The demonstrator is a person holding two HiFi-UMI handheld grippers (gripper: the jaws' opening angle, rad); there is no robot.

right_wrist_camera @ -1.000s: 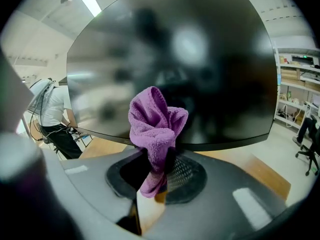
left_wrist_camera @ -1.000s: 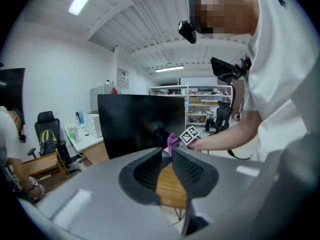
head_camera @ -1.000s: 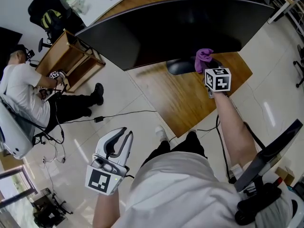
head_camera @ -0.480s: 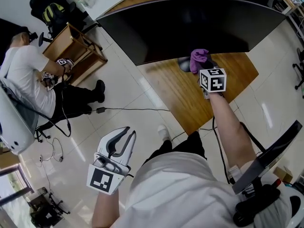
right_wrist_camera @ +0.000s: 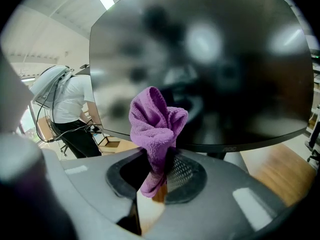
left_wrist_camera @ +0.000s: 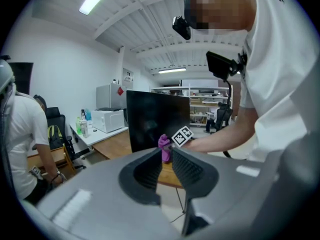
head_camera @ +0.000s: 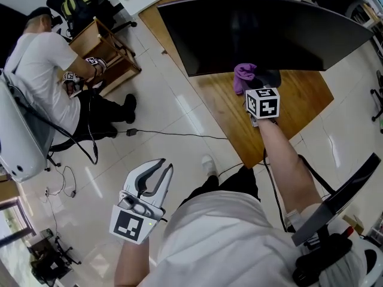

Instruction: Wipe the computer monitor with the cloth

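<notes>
A wide, curved black monitor (head_camera: 257, 28) stands on a wooden desk (head_camera: 299, 109). My right gripper (head_camera: 254, 88) is shut on a bunched purple cloth (head_camera: 244, 75) at the monitor's lower edge, left of its stand. In the right gripper view the cloth (right_wrist_camera: 155, 124) sticks up from the right gripper (right_wrist_camera: 159, 169) in front of the dark screen (right_wrist_camera: 210, 59); whether it touches the screen I cannot tell. My left gripper (head_camera: 163, 167) hangs low over the floor, far from the desk. Its jaws stand narrowly apart and hold nothing. In the left gripper view the left gripper (left_wrist_camera: 165, 166) points toward the cloth (left_wrist_camera: 164, 146).
A person (head_camera: 42, 58) sits at the left beside a wooden shelf unit (head_camera: 105, 52) and a white chair (head_camera: 15, 142). A black cable (head_camera: 173, 135) crosses the tiled floor. A dark office chair (head_camera: 335, 220) stands at the lower right.
My right gripper has carried the cloth leftward along the monitor's lower edge, from right of the stand to left of it. The left gripper has stayed put.
</notes>
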